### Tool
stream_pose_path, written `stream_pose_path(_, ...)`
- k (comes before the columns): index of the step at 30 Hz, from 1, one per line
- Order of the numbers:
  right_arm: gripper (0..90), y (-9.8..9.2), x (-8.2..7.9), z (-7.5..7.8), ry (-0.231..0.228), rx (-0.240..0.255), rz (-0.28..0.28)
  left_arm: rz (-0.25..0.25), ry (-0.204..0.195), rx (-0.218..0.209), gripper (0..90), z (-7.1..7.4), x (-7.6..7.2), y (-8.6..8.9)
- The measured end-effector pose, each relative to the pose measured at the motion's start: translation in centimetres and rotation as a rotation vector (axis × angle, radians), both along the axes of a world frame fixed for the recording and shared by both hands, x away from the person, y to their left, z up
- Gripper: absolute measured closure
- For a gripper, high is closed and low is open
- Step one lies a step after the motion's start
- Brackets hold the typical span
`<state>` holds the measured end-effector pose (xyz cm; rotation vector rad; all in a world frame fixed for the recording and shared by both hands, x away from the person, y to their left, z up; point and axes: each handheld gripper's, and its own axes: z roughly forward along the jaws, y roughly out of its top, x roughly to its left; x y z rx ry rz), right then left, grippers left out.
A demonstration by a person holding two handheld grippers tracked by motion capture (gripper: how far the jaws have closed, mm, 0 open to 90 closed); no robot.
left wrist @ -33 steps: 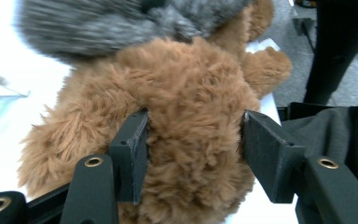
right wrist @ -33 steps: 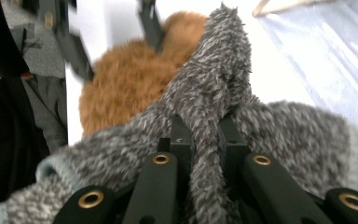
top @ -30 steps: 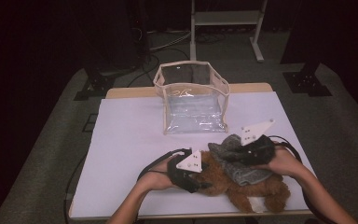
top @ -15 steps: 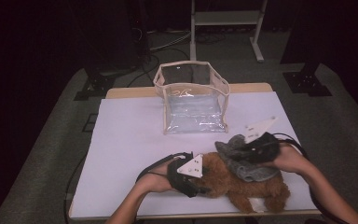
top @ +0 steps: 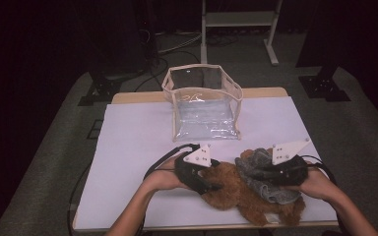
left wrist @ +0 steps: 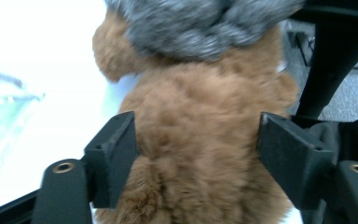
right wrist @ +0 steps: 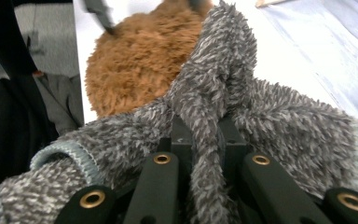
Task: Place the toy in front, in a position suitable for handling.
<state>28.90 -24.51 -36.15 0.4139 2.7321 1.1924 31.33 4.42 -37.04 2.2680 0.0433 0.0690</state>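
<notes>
white table (top: 138,147): l gripper (top: 215,186) just opened round brown plush (top: 236,194), r gripper (top: 256,173) pinching grey cloth (top: 270,189).

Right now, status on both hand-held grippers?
Left hand-held gripper just opened, straddling brown plush toy. Right hand-held gripper shut on grey fuzzy cloth. Nothing in the way.

Brown plush toy (top: 236,194), grey fuzzy cloth (top: 266,174), clear beige-trimmed bag (top: 204,105), white tabletop (top: 138,142)

Dark room, grey carpet floor (top: 54,162), white-topped table (top: 133,147), metal stand (top: 238,19) behind, cables on floor (top: 172,46)
</notes>
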Motion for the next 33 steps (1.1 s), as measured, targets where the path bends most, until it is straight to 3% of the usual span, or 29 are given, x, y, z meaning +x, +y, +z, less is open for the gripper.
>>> stream_pose_path(3,80.2,0.3,-0.3,0.2,-0.021,-0.019,0.007,-0.007,0.025,0.006,25.8,-0.8,0.2,-0.1)
stream_pose_path(9,80.0,-2.4,0.0,1.0,-0.021,0.011,-0.041,-0.052,-0.018,0.083,30.0,-0.9,-0.9,-0.6)
stream_pose_path(12,80.1,-3.2,0.1,0.5,0.005,0.033,-0.071,-0.061,-0.019,0.083,30.2,-0.8,-1.1,-0.6)
stream_pose_path(15,80.6,-2.5,-0.4,-0.4,0.011,0.021,-0.052,-0.051,-0.021,0.074,26.4,-0.3,-0.7,-0.5)
stream_pose_path(17,80.8,-2.1,-1.0,-0.6,0.001,0.021,-0.041,-0.040,-0.003,0.039,23.4,0.1,-0.2,-0.2)
stream_pose_path(21,80.8,-2.0,-2.2,-0.7,-0.023,0.031,-0.025,-0.031,0.041,0.064,13.6,0.0,0.7,-0.6)
stream_pose_path(25,80.8,-2.1,-2.8,-0.8,-0.036,0.043,-0.023,-0.074,0.143,0.086,11.5,-1.4,1.2,-1.6)
stream_pose_path(27,80.7,-2.2,-2.9,-0.9,-0.030,0.054,-0.029,-0.087,0.176,0.088,14.9,-1.9,1.2,-1.9)
stream_pose_path(29,80.7,-2.2,-2.8,-0.9,-0.033,0.056,-0.031,-0.081,0.173,0.084,33.7,-1.8,1.4,-1.6)
stream_pose_path(31,80.5,-2.2,-2.5,-0.9,-0.040,0.066,-0.042,-0.073,0.145,0.085,48.0,-1.5,1.4,-1.2)
stream_pose_path(33,80.2,-2.2,-2.1,-0.8,-0.045,0.085,-0.050,-0.062,0.108,0.101,53.5,-1.0,1.3,-1.0)
